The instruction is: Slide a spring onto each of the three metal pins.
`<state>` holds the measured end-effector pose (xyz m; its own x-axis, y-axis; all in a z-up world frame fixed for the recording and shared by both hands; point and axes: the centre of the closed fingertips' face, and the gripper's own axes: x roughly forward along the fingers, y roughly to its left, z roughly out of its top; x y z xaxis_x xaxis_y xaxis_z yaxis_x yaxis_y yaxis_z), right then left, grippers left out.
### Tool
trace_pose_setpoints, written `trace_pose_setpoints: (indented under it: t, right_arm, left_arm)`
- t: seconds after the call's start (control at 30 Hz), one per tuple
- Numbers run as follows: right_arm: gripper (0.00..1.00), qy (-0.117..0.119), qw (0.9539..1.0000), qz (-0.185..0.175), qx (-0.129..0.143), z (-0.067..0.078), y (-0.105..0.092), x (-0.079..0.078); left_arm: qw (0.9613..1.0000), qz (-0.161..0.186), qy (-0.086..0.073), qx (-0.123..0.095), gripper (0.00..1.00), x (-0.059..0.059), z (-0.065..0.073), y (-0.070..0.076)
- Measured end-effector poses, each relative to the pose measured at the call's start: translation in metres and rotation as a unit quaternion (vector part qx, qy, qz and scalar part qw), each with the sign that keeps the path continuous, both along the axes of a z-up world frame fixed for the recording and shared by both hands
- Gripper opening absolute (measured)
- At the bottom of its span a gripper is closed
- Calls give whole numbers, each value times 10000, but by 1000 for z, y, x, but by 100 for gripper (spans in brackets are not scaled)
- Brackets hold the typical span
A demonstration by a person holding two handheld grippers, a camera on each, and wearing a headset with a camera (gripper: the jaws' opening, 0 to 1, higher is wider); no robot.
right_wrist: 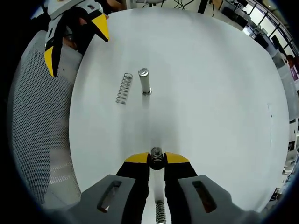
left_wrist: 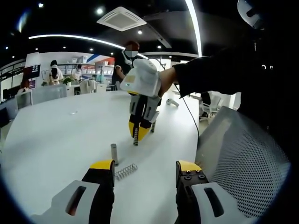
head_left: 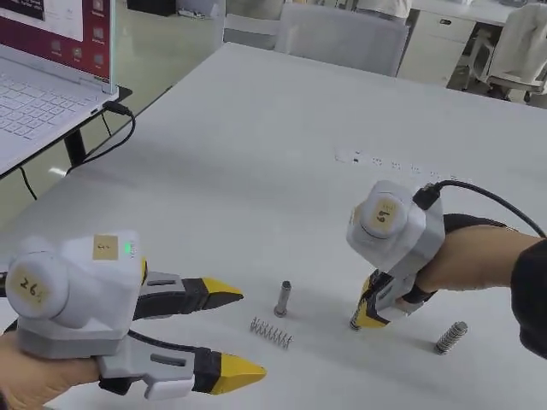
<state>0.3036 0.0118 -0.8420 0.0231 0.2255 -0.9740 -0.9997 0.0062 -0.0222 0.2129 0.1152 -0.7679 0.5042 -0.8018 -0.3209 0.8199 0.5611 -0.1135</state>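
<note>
Clenching a spring-sleeved grey metal pin [right_wrist: 156,156] in the yellow-tipped right gripper [head_left: 369,318], right of the smooth upright steel pin [head_left: 283,299]. Holding the left gripper [head_left: 249,334] spread wide, left of it. Head view: loose wire coil spring [head_left: 271,332] flat by its base, another sleeved pin [head_left: 450,337] lying farthest right.

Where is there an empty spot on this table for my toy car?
The big bare stretch of table beyond the upright pin, out to the chairs, is free, and so is the side toward the laptop. The front is crowded: left gripper, loose spring, right gripper clamping a held spring, and an end spring sit close together.
</note>
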Motion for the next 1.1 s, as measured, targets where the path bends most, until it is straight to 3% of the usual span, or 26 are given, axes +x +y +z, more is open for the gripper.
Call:
trace_pose_setpoints:
  t: [0.17, 0.63, 1.1]
  right_arm:
    - [15, -1, 10000, 21, -34, -4, -4, -1]
    - [16, 26, 9996, -284, 66, -2, -21, -5]
    - [17, 262, 9977, -546, 299, -1, -27, -35]
  left_arm:
    - [10000, 2, -4, -1, 47, 0, 0, 0]
    - [10000, -24, -9, 21, 47, -1, 0, -1]
    - [10000, -20, -3, 43, 47, -1, -2, 0]
